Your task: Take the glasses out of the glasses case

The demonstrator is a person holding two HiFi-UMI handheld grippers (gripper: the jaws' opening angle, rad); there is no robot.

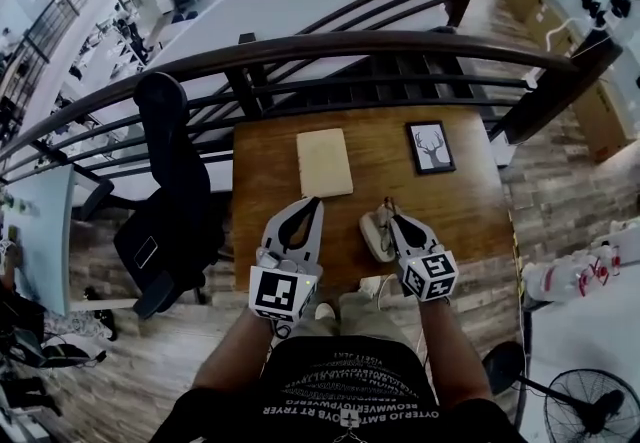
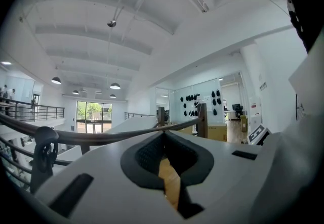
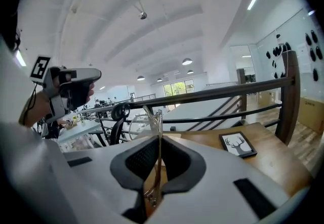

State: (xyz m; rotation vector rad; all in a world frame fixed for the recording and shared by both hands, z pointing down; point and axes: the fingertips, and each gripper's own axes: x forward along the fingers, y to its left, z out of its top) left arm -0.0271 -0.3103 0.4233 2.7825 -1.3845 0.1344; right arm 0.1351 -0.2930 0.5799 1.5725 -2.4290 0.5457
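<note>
While tight on glasses, right hand-held gripper nr case; left hand-held gripper closed, empty; pad, deer pic beyond.

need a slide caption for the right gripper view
Right gripper shut on the thin-framed glasses above a wooden table, a framed deer picture lying to the right.

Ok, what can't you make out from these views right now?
Glasses: head view, mostly hidden by the right tongs.
Glasses case: head view, partly under those tongs; inside unseen.
Table: left gripper view, only a sliver shows between the left tongs.
Flat tan item: head view, too small to identify.
</note>
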